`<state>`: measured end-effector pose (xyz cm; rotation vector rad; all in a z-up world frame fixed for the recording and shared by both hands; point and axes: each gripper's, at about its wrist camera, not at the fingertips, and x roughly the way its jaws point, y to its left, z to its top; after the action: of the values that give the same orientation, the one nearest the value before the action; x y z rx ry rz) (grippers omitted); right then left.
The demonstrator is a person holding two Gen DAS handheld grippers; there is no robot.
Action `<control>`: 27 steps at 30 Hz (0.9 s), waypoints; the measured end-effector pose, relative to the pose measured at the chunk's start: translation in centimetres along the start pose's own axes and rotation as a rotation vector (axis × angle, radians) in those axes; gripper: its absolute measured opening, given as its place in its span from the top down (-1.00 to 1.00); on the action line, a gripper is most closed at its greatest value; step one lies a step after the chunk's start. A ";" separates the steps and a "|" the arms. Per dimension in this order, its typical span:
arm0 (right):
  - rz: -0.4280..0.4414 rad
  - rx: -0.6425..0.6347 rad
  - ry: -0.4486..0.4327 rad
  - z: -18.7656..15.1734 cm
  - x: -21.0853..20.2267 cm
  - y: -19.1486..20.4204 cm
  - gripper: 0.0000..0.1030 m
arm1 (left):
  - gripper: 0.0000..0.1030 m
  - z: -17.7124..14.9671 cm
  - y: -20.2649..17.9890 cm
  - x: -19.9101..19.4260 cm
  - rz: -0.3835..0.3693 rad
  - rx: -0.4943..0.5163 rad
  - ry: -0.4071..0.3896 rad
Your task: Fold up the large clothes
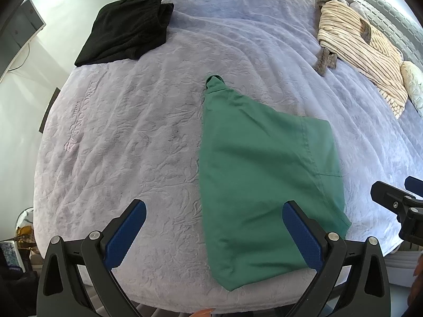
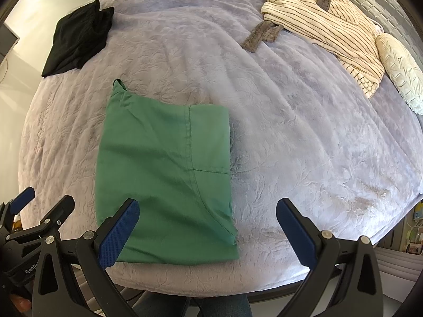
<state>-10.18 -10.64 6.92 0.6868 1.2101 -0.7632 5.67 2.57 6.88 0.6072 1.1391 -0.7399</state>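
While both hand-held grippers (image 1: 214, 227) (image 2: 207, 224) gape empty, only right view shows the green garment's (image 2: 164, 174) hem.

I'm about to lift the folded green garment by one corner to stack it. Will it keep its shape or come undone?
The green garment looks like thin woven cloth lying flat in loose layers, so it will probably droop and unfold if lifted by one corner. It seems light, with soft creases. On the plush bedspread it would likely bunch rather than slide when pushed.

Lavender embossed bedspread (image 1: 137, 137) spans ahead of jaws. Cream textured pillow (image 2: 399, 71) far right of jaws. Monitor (image 1: 25, 23) far left, against wall.
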 end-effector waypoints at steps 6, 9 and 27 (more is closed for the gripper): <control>0.000 0.001 0.000 0.0 0.0 0.0 -1.00 | -1.00 -0.1 0.0 0.0 0.000 -0.001 -0.001; 0.000 0.001 0.000 0.0 0.0 0.0 -1.00 | -1.00 -0.1 0.0 0.0 0.004 -0.003 -0.003; 0.002 0.000 0.004 -0.4 0.0 0.6 -1.00 | -1.00 -0.2 -0.8 -0.1 0.014 -0.003 -0.005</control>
<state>-9.89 -9.99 6.90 0.6903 1.2131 -0.7607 4.92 2.26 6.90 0.6096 1.1299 -0.7275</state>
